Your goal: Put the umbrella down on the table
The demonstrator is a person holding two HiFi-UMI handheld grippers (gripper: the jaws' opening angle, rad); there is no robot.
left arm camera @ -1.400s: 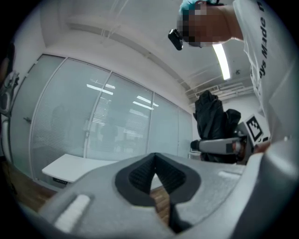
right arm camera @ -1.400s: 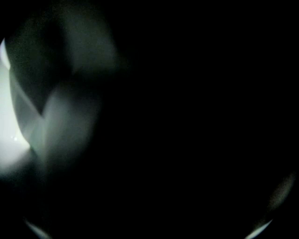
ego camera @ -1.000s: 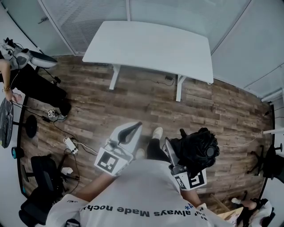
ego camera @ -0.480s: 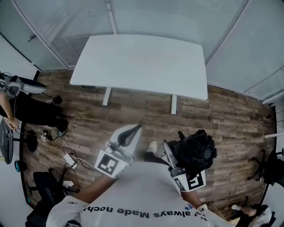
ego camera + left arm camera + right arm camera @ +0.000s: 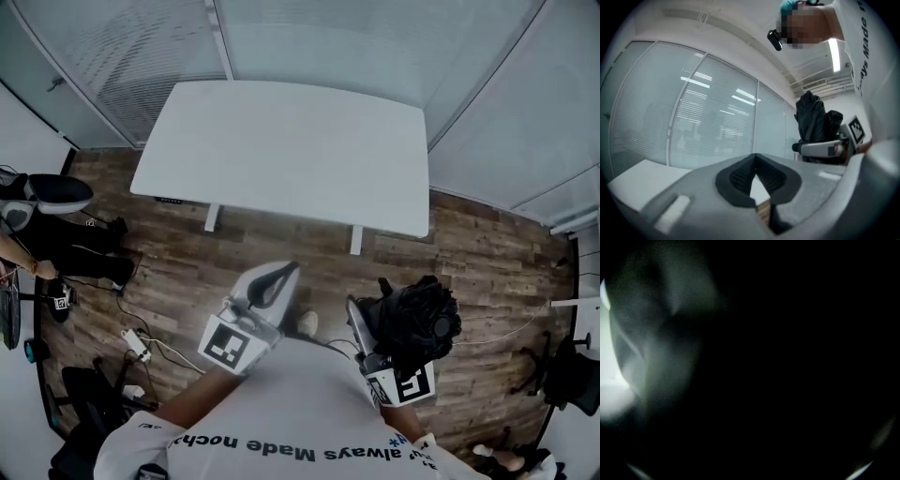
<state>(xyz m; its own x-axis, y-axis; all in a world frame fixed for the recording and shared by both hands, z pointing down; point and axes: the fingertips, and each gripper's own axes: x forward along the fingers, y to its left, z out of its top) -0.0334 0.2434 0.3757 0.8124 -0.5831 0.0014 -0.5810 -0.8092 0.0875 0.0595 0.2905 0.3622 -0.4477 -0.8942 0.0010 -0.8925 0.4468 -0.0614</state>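
Right tongs (image 5: 386, 317) gripping folded black umbrella (image 5: 420, 317), jaws standing wide round bundled fabric. Fabric blacking out nearly all of right gripper view. Umbrella hanging over wood floor (image 5: 469, 253), not touching white bench (image 5: 281, 141), short of its near edge. Left tongs (image 5: 289, 270) closed, pad tips meeting, nothing sitting between them, pointing toward bench. Left gripper view showing umbrella standing upright in right tongs. Person holding both tongs side by side in front of chest.

head view: dim, even, fisheye-bent edges | left gripper view: ceiling light strip (image 5: 833, 54) glares, dark vignette | right gripper view: almost black, left-edge glow
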